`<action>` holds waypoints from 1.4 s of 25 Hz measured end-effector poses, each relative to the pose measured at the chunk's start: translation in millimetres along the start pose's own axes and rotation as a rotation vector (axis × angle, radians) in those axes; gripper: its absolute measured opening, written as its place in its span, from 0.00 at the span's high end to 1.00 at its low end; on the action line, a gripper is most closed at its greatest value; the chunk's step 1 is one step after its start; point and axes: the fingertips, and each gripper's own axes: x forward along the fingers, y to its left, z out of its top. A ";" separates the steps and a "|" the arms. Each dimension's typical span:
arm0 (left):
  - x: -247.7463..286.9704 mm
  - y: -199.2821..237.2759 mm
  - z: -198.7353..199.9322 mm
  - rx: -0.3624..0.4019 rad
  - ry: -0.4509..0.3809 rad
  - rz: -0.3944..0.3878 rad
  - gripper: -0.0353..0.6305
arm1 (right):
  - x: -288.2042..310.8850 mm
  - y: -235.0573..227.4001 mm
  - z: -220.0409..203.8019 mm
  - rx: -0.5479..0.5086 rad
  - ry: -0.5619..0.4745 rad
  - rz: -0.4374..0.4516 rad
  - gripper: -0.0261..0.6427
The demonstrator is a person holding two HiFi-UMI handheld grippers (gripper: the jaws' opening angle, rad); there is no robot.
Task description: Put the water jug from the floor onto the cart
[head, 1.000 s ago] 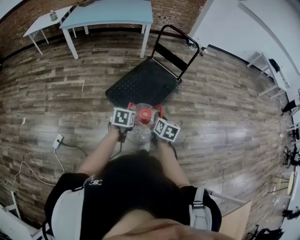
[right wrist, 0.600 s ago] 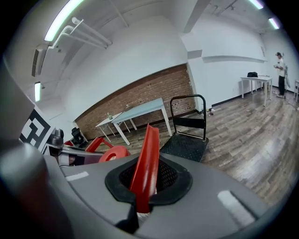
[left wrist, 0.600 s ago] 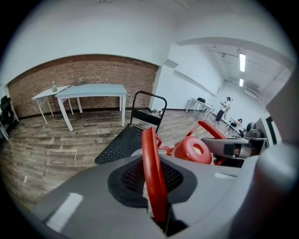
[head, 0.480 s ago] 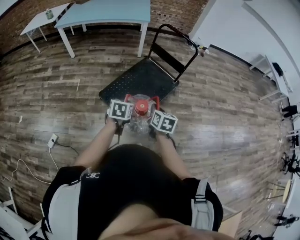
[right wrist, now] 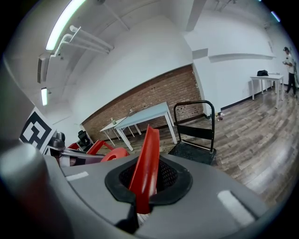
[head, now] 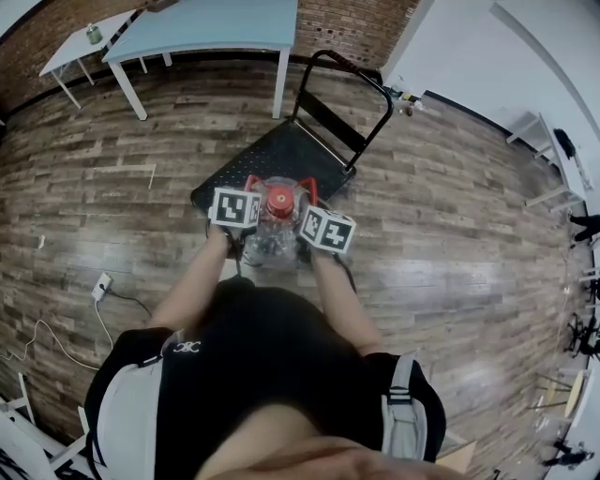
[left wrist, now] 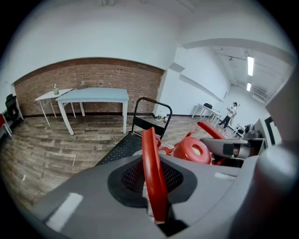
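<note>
Jug (head: 269, 242) gripped on both sides at the near edge of the cart (head: 281, 155).
My left gripper (left wrist: 154, 186) is clamped tight on a red handle (left wrist: 150, 154) of the jug, jaws closed against it. My right gripper (right wrist: 142, 186) is clamped the same way on the second handle (right wrist: 145, 158). The jug hangs between them, red cap (head: 277, 199) up, just in front of me. In the head view it overlaps the black cart's near edge; I cannot tell whether its base rests on anything. Beyond the cart stand a pale table (head: 211, 23) and a brick wall (head: 347, 19).
</note>
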 end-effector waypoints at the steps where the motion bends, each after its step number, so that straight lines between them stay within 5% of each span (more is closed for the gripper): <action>1: 4.3 -2.0 3.9 -0.001 -0.001 0.004 0.90 | 3.0 -3.9 3.0 -0.006 0.007 -0.001 0.92; 16: 74.5 -14.8 40.9 -0.018 0.044 -0.020 0.90 | 50.3 -55.4 31.4 0.038 0.060 -0.005 0.92; 35: 203.4 -13.8 97.6 -0.094 0.120 0.018 0.90 | 166.2 -144.8 67.7 0.028 0.278 -0.030 0.92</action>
